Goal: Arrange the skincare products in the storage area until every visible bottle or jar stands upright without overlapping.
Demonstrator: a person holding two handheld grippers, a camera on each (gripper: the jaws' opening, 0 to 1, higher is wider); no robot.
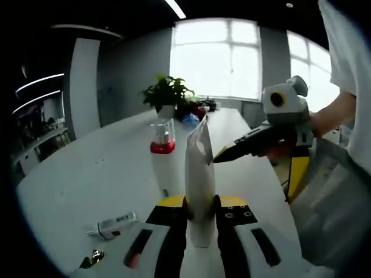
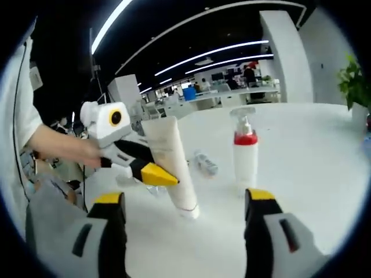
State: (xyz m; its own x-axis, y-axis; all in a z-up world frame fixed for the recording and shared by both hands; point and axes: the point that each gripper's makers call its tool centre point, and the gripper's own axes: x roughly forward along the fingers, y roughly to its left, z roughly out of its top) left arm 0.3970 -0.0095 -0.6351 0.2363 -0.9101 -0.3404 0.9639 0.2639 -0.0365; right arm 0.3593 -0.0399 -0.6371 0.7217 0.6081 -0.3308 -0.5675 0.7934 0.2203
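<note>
Your left gripper point(image 1: 200, 215) is clamped on the tube point(image 1: 199, 179), jaws pressed to its flat sides low on the body, cap end down on the table point(image 1: 87, 179) and crimped end pointing up. So the tube's long axis runs near vertical, leaning only slightly; in the right gripper view the same tube point(image 2: 173, 168) tilts a little with its cap touching the tabletop. Your right gripper point(image 2: 184, 215) hangs with its jaws spread wide and nothing between them, and the tube stands just beyond the gap, a shade to its left. The left is plainly the nearer hand, as it already has the grip. Beyond the tube, just to the far side, the pump bottle point(image 1: 164, 156) with the red collar stands upright and apart from it. On the near left of the table a small bottle point(image 1: 111, 226) lies on its side, its long axis flat along the surface; in the right gripper view it lies point(image 2: 206, 163) between tube and pump bottle, farther off. The likely call: square the tube on its cap before you let go, then reach for the small bottle.
</note>
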